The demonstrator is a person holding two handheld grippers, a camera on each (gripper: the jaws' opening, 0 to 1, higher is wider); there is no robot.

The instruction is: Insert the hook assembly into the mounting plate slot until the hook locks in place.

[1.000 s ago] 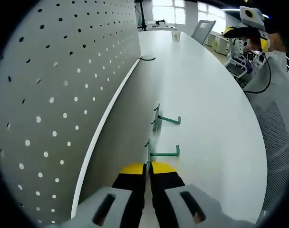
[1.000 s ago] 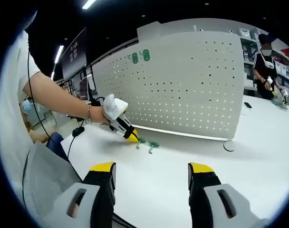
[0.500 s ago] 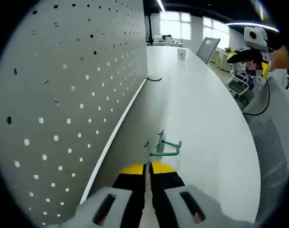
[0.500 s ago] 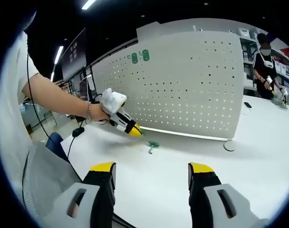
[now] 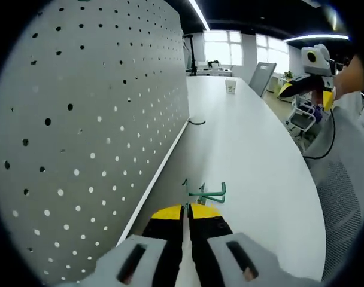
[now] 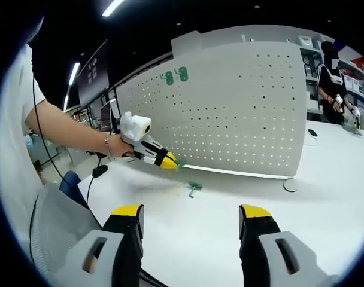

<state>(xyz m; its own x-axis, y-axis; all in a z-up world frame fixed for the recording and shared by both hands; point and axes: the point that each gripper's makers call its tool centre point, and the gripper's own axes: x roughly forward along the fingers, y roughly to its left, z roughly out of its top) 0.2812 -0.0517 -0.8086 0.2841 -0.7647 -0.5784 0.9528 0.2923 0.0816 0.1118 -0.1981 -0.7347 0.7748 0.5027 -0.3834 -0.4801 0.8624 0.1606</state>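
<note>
From my left tool's view, the pegboard [image 5: 92,131] fills the 9 o'clock side, standing upright on the white desk [image 5: 254,155] and running away toward 12 o'clock. My left tool [image 5: 186,213] rises from 6 o'clock with its yellow-tipped jaws pressed together on a green hook [image 5: 201,192]. The hook's stem runs toward 3 o'clock just past the tips, ending in a short upturn. Whether a second hook lies behind it there I cannot tell. A paper cup [image 5: 230,87] stands far off near 12 o'clock, and a cable loop [image 5: 196,122] lies at the foot of the pegboard. My right tool [image 5: 306,84] shows at 2 o'clock, held well above the desk edge.

From my right tool's view, my left tool [image 6: 168,160] appears at 9 o'clock, held in a hand [image 6: 117,149], its yellow tip near the foot of the pegboard [image 6: 230,107] and raised off the desk [image 6: 230,209]. A second green hook [image 6: 194,187] lies on the desk just to the 4 o'clock side of that tip, apart from it. Two green items [image 6: 175,75] hang high on the pegboard near 11 o'clock. My right tool [image 6: 191,218] rises from 6 o'clock with its jaws wide apart and nothing between them. A person [image 6: 336,78] stands at 2 o'clock beyond the desk.
</note>
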